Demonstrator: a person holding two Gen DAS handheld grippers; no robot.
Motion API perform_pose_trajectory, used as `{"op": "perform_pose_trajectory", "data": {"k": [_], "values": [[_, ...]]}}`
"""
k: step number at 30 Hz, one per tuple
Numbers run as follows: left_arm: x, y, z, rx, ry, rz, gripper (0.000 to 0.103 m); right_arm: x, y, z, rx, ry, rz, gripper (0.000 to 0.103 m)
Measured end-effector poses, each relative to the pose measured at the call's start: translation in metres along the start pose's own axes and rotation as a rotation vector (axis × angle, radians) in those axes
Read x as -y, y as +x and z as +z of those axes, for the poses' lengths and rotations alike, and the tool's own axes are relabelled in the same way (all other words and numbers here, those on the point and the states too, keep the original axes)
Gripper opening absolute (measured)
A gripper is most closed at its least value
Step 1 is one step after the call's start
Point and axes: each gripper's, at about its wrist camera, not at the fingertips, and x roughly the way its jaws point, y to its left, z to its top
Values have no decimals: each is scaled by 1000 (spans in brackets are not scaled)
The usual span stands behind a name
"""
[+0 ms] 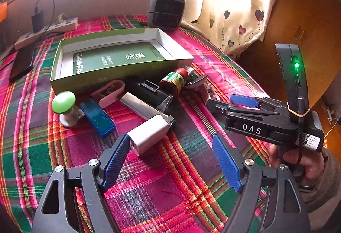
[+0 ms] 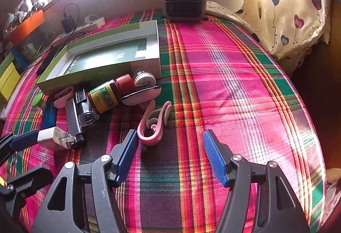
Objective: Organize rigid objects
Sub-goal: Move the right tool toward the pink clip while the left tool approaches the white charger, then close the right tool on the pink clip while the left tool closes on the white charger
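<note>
Crowding the box (image 1: pixel 119 81), bottle (image 1: pixel 172 81), charger (image 1: pixel 149 133), torch (image 1: pixel 149 92)

The left gripper (image 1: pixel 171 154) stands open over the plaid cloth (image 1: pixel 170 190), its left pad touching a white charger (image 1: pixel 149 133). Beyond lie a blue stick (image 1: pixel 98 116), a green knob (image 1: pixel 63 102), a pink clip (image 1: pixel 110 92), a black case (image 1: pixel 147 92) and a red-capped bottle (image 1: pixel 173 80), all near an open green box (image 1: pixel 119 58). At right a hand (image 1: pixel 298 158) holds the right gripper (image 1: pixel 226 102). A grey heater (image 1: pixel 166 11) stands far off.
</note>
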Motion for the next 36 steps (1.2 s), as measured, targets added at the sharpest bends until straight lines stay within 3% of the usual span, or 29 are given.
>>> {"op": "perform_pose_trajectory", "data": {"k": [9, 17, 21, 25, 27, 32, 36], "values": [[-12, 9, 5, -16, 9, 69, 80, 7, -2, -3, 5, 7, 10, 63], [-15, 18, 11, -32, 44, 115, 72, -6, 3, 2, 7, -53, 29, 63], [-16, 17, 12, -30, 54, 87, 71, -6, 5, 1, 3, -55, 33, 63], [-15, 21, 11, -50, 71, 74, 59, -4, 6, 2, 2, -52, 31, 62], [-13, 22, 10, -53, 79, 61, 51, -4, 7, 3, 4, -61, 23, 55], [-8, 21, 10, -48, 78, 33, 47, -3, 7, 4, 7, -62, 23, 49], [-3, 24, 8, -82, 97, 39, 35, -1, 6, 4, 13, -56, 24, 43]]}}
